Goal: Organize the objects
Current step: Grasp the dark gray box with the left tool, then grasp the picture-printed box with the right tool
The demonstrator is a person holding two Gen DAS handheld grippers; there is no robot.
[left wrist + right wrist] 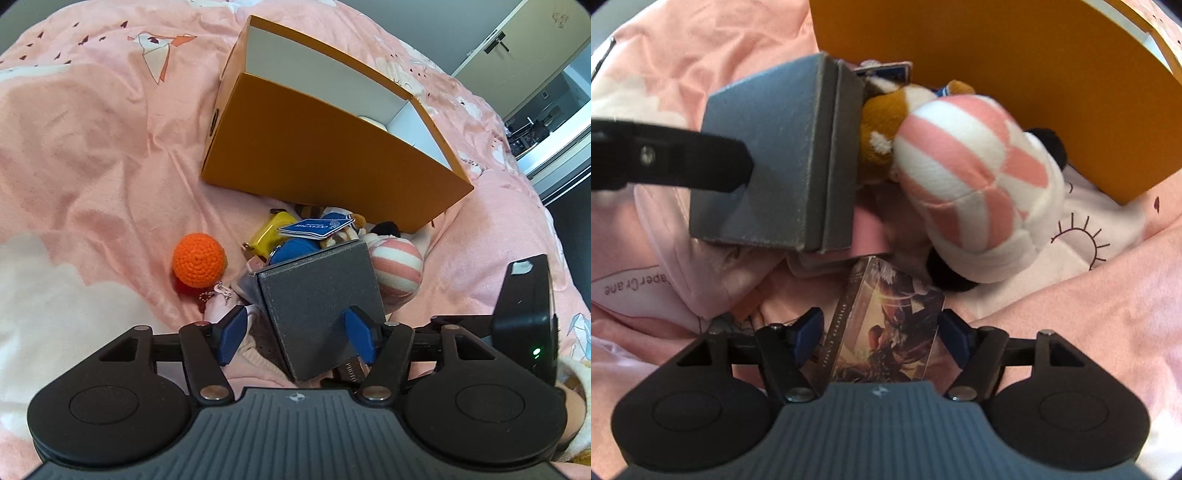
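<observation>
My left tongs (295,334) stand wide, straddling one corner of the grey gift box (321,306); the blue pads sit on either side of it, and I see no pad pressing, so nothing is held. The box looks like stiff, lightly textured card, probably light and easy to crush at the lid seam, so I would take it across two flat opposite walls rather than over this corner.

My right tongs (881,330) are also parted, with the card pack (886,332) lying between the pads; a gap shows on the left side, so I judge it is not gripped. It looks glossy and wrapped, likely slippery, rigid enough to pinch across its narrow width. Lettering runs down its spine, too blurred to read.

At twelve o'clock from the pack lies the striped plush toy (975,177), soft and squashy, forgiving anywhere. At ten o'clock from the grey box sits the orange crochet ball (198,259), light and grippy, with a small keychain beside it. Farther out, a blue tag (314,227) carries print I cannot make out.

Beyond stands the orange storage box (325,155), open on the pink bedspread (92,147), which reads "Paper Crane" upside down.
</observation>
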